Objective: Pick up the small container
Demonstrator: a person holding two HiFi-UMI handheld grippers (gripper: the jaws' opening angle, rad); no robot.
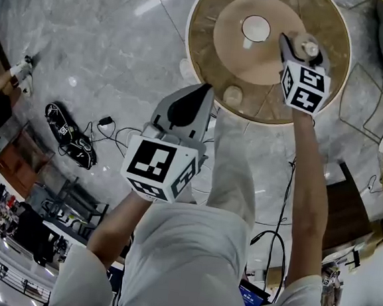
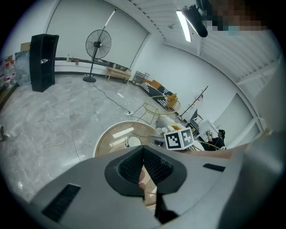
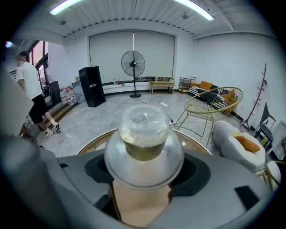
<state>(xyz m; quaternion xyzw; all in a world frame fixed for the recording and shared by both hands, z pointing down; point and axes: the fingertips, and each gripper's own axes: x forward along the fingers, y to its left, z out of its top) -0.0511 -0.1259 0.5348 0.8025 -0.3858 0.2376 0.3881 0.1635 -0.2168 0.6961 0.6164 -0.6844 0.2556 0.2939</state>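
The small container (image 3: 144, 142) is a clear glass jar with a rounded body and a thick lid. It sits between the jaws of my right gripper (image 3: 145, 173), whose dark pads (image 3: 198, 172) press on both of its sides. In the head view the right gripper (image 1: 306, 46) holds the container (image 1: 311, 49) above the right part of the round wooden table (image 1: 207, 50). My left gripper (image 1: 190, 105) hangs lower, in front of the table's near edge. In the left gripper view the left gripper (image 2: 144, 163) has its pads together with nothing between them.
A white round disc (image 1: 256, 28) lies at the table's middle and a small pale round object (image 1: 233, 95) near its front rim. A gold wire chair (image 1: 366, 98) and a white sofa (image 3: 237, 143) stand to the right. Cables (image 1: 276, 216) run over the marble floor. A person (image 3: 33, 89) stands far left.
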